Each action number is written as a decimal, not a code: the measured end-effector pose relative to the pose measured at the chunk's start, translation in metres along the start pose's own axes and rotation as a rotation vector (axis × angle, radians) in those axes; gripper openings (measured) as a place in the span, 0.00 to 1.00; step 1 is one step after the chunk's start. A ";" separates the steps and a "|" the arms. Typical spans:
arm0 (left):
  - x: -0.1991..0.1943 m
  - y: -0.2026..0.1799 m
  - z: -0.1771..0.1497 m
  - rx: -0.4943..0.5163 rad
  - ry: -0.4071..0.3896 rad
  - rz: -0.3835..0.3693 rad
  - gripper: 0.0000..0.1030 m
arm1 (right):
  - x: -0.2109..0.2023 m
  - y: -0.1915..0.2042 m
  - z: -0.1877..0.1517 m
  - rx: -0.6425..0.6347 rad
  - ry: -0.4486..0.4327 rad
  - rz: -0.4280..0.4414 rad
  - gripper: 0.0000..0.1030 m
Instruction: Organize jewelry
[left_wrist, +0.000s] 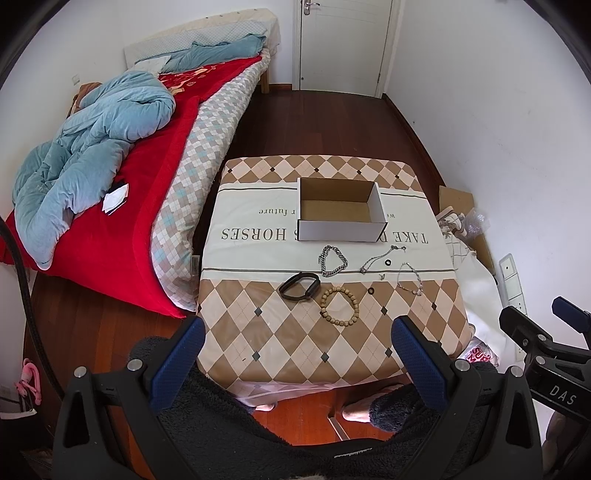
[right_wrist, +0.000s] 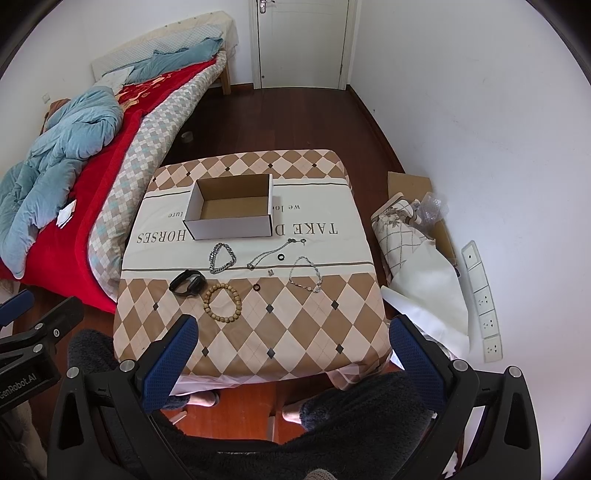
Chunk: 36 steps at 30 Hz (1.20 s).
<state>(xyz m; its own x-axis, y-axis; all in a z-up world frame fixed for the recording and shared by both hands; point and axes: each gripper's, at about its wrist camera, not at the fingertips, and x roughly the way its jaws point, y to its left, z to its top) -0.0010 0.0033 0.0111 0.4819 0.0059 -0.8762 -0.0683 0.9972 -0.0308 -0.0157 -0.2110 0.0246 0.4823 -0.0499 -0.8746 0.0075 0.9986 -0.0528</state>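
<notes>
An empty cardboard box (left_wrist: 341, 208) (right_wrist: 231, 208) stands at the back of a small table (left_wrist: 258, 332) (right_wrist: 295, 332). In front of it lie a chunky silver chain bracelet (left_wrist: 333, 260) (right_wrist: 222, 257), a thin silver necklace (left_wrist: 380, 258) (right_wrist: 273, 253), a thin silver bracelet (left_wrist: 410, 278) (right_wrist: 304, 275), a black band (left_wrist: 300, 287) (right_wrist: 187, 283), a wooden bead bracelet (left_wrist: 340, 306) (right_wrist: 222, 303) and two small black rings (left_wrist: 371, 291) (left_wrist: 388, 263). My left gripper (left_wrist: 297, 363) and my right gripper (right_wrist: 291, 360) are both open and empty, held above the table's near edge.
A bed (left_wrist: 110, 184) with a red blanket and a blue duvet stands left of the table. Bags and cardboard (right_wrist: 417, 240) lie on the floor at the right by the wall. A white door (left_wrist: 343, 40) is at the back. The person's feet show under the table.
</notes>
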 end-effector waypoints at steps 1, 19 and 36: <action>0.000 0.000 0.000 0.000 -0.001 0.001 0.99 | 0.001 0.000 0.000 0.001 -0.001 0.000 1.00; 0.000 0.001 0.001 0.000 -0.001 0.000 0.99 | 0.003 0.006 0.001 -0.002 0.002 0.003 1.00; 0.005 0.006 0.001 -0.006 0.006 -0.001 0.99 | 0.004 0.008 0.003 0.002 0.005 0.002 1.00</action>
<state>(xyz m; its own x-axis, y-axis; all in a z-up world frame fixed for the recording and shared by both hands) 0.0018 0.0091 0.0068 0.4772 0.0048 -0.8788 -0.0734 0.9967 -0.0344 -0.0111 -0.2033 0.0224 0.4780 -0.0483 -0.8771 0.0085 0.9987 -0.0503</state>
